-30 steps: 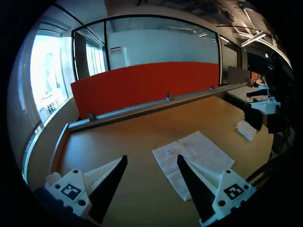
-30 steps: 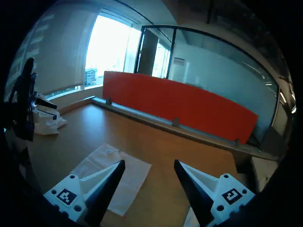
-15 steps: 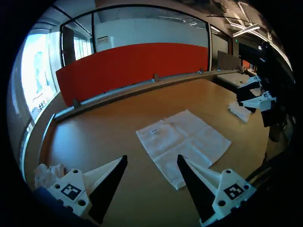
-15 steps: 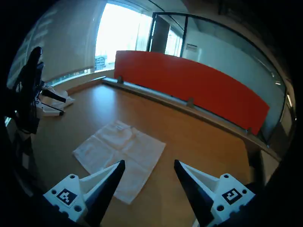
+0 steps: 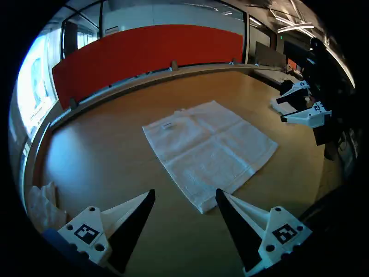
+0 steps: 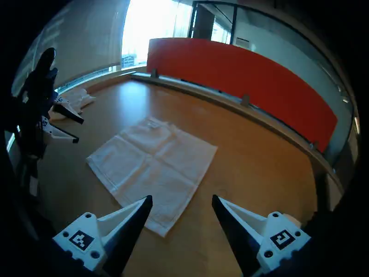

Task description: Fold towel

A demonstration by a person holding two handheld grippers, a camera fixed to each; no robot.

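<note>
Jaws stand wide and empty on left gripper (image 5: 184,190) and right gripper (image 6: 181,197), both poised above the table (image 5: 106,152), tilted down at the towel (image 5: 210,147). It lies flat, unfolded, mid-table, roughly square, a corner toward each gripper. Bare wood surrounds it; a red divider (image 5: 152,51) lines the far edge.
</note>
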